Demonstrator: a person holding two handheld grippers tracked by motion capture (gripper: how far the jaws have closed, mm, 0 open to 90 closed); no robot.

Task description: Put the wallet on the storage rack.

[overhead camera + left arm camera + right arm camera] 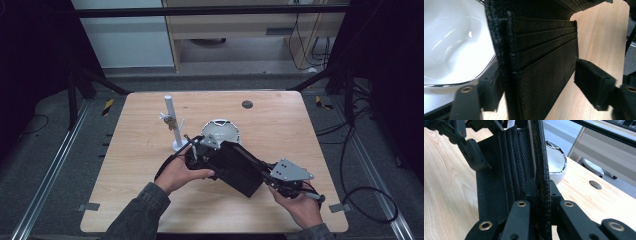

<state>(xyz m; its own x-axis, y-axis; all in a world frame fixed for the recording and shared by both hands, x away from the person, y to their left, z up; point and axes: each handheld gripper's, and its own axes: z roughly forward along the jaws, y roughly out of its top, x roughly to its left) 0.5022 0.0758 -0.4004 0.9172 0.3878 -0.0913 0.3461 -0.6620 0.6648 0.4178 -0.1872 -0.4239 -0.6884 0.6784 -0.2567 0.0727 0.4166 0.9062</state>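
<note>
A black leather wallet (240,167) is held open above the middle of the table, its card slots (541,62) facing my left gripper. My right gripper (265,178) is shut on one upright leaf of the wallet (543,165), with both pads pressed against it. My left gripper (197,152) straddles the card-slot leaf. In the left gripper view one pad (489,91) sits beside the wallet's edge and the other pad (594,85) stands off to the right. One left finger (475,152) hangs close to the slots in the right gripper view.
A white bowl (222,132) with a silver rim stands just behind the wallet. A white post on a round base (170,120) with keys hanging on it is at the left. A dark round cap (247,104) sits in the tabletop (280,130) farther back.
</note>
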